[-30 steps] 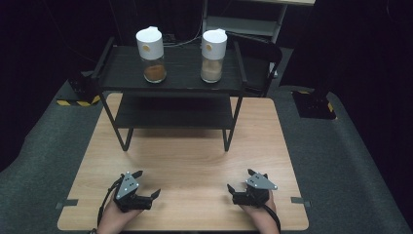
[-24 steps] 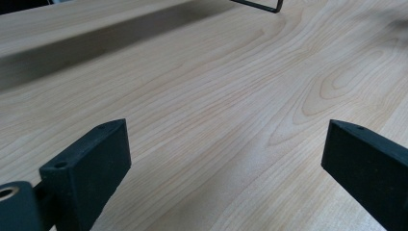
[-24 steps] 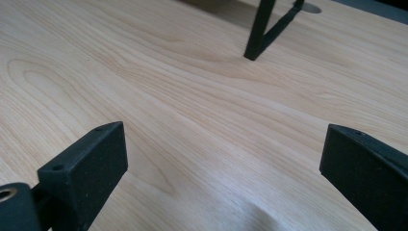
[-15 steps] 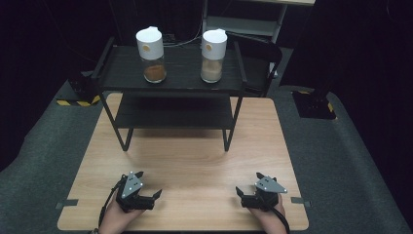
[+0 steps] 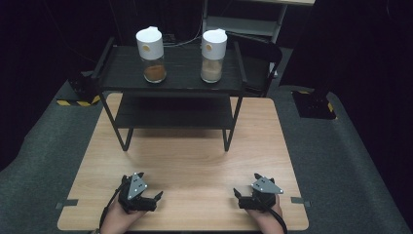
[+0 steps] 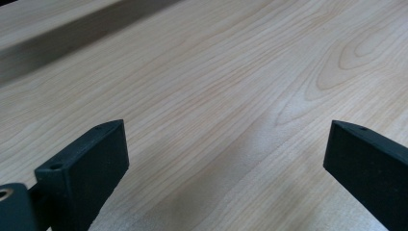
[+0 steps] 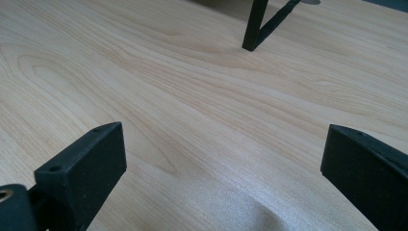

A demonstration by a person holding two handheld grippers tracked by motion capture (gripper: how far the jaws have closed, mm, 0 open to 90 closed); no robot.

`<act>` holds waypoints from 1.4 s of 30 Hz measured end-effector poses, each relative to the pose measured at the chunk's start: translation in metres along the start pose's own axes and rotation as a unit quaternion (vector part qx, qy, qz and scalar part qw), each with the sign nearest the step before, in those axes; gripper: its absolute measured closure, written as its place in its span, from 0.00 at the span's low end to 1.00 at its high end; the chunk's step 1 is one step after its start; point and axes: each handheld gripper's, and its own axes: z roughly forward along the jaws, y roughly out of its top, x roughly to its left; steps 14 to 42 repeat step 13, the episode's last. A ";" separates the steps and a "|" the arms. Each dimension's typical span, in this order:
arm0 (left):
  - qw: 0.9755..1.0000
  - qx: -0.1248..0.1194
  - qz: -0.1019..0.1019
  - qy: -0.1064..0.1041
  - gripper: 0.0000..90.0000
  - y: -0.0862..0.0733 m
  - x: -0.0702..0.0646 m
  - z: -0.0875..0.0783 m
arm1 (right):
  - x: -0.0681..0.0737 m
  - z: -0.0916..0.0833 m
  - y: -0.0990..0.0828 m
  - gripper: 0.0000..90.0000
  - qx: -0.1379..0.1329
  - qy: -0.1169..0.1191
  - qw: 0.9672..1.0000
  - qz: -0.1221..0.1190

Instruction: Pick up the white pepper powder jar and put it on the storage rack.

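Two clear jars with white lids stand on the top of a black two-tier shelf (image 5: 175, 87) at the table's far end. The left jar (image 5: 151, 48) holds reddish-brown powder, the right jar (image 5: 213, 49) a paler tan powder. My left gripper (image 5: 152, 197) rests low over the wooden table (image 5: 195, 161) near its front left edge, open, with bare wood between its jaws (image 6: 221, 159). My right gripper (image 5: 238, 197) sits near the front right edge, also open and empty (image 7: 221, 159). Both are far from the jars.
A black shelf leg (image 7: 255, 24) stands ahead of my right gripper. The shelf's lower tier (image 5: 173, 114) is bare. Grey carpet (image 5: 341, 156) surrounds the table, with dark equipment behind it.
Both grippers have drawn back toward the front edge of the table and a little outward. The jars and shelf have not moved.
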 end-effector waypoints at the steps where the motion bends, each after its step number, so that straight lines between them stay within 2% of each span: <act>1: 1.000 0.001 0.000 -0.001 0.02 0.000 0.000 0.000 | 0.001 0.000 0.000 0.02 0.000 -0.001 1.000 0.000; 5: 1.000 0.000 0.003 -0.009 0.02 -0.001 0.001 -0.002 | 0.003 -0.002 0.000 0.02 0.001 -0.005 1.000 0.003; 10: 1.000 0.000 -0.003 -0.025 0.02 -0.001 0.007 -0.002 | 0.005 -0.002 0.000 0.02 0.001 -0.006 1.000 0.001; 12: 0.999 -0.008 -0.006 -0.034 0.03 -0.004 0.011 -0.003 | 0.004 -0.002 -0.001 0.01 -0.001 -0.004 1.000 0.005; 13: 0.999 -0.015 -0.015 -0.040 0.03 -0.007 0.015 -0.004 | 0.003 -0.002 -0.002 0.01 -0.006 -0.002 1.000 0.010; 42: 0.999 -0.015 -0.015 -0.040 0.03 -0.007 0.015 -0.004 | 0.003 -0.002 -0.002 0.01 -0.006 -0.002 1.000 0.010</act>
